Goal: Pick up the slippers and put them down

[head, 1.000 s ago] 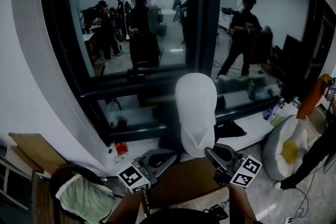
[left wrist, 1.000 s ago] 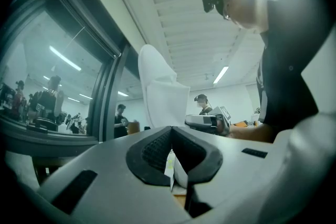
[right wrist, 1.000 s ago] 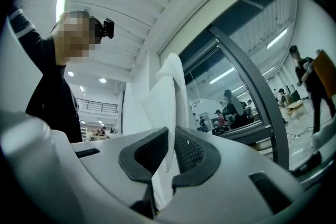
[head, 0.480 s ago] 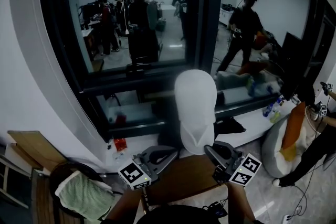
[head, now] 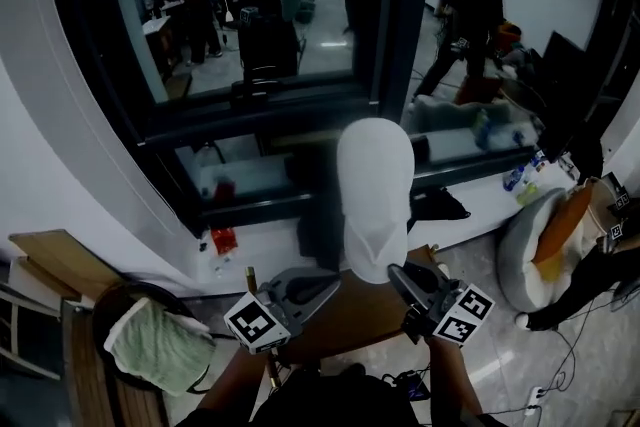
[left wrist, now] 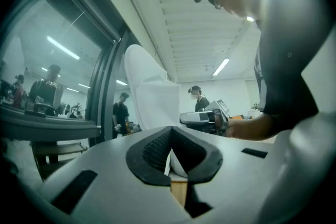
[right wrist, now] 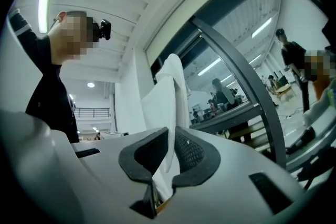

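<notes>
Clamping on what, those tongs? (A)

Both are closed on the slippers (head: 375,185). The left tongs (head: 330,283) pinch the lower edge from one side and the right tongs (head: 398,275) from the other. Each gripper view shows white material nipped between the dark pads (left wrist: 152,149). (B)

One slipper or the pair? (A)

Can't tell, it reads as one flat white shape. It's held upright in the air, rounded end up, above the brown desk (head: 345,330) and not touching it. (B)

Handling? (A)

Judged light, thin and soft; the material creases a bit in the right gripper view. It would probably flop if held by one corner. Pinching the bottom edge on both sides looks right, as that keeps it flat. Doesn't look fragile or slippery. (B)

Hand pose? (A)

The left forearm (head: 235,390) and right forearm (head: 455,385) come in from the bottom of the head view. The tongs sit roughly level, angled inward toward each other. The next step is likely lowering onto the desk, then opening both together. (B)
</notes>
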A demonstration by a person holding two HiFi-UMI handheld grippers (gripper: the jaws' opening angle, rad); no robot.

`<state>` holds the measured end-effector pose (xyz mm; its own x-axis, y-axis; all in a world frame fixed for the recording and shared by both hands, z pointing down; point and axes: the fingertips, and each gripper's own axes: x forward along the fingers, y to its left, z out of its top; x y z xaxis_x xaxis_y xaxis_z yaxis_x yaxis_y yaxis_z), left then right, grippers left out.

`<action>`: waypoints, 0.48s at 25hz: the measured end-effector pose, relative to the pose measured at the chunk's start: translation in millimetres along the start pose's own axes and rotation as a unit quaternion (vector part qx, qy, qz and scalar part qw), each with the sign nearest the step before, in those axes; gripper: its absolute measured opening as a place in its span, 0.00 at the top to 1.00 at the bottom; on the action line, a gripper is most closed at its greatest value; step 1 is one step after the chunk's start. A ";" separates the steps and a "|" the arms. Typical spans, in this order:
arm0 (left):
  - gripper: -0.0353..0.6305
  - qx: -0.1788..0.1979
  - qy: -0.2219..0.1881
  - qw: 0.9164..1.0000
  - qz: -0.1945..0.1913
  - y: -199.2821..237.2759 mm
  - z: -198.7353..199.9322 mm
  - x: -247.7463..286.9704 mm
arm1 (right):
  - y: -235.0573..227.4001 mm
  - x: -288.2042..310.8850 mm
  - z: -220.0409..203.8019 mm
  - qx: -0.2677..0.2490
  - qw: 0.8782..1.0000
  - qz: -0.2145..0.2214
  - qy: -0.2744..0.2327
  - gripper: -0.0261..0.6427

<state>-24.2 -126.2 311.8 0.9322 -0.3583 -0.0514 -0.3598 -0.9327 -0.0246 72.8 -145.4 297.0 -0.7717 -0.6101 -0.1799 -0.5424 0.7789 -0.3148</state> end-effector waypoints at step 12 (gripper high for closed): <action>0.93 -0.140 0.075 0.987 0.001 -12.9 -128.9 -0.3 | -76.9 -34.7 -139.6 0.154 0.980 -0.094 0.084 0.89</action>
<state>-14.8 -119.4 440.8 0.9345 -0.3422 0.0975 -0.3559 -0.8995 0.2536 94.9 -163.8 457.5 -0.7249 -0.6866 0.0561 -0.5745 0.5575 -0.5993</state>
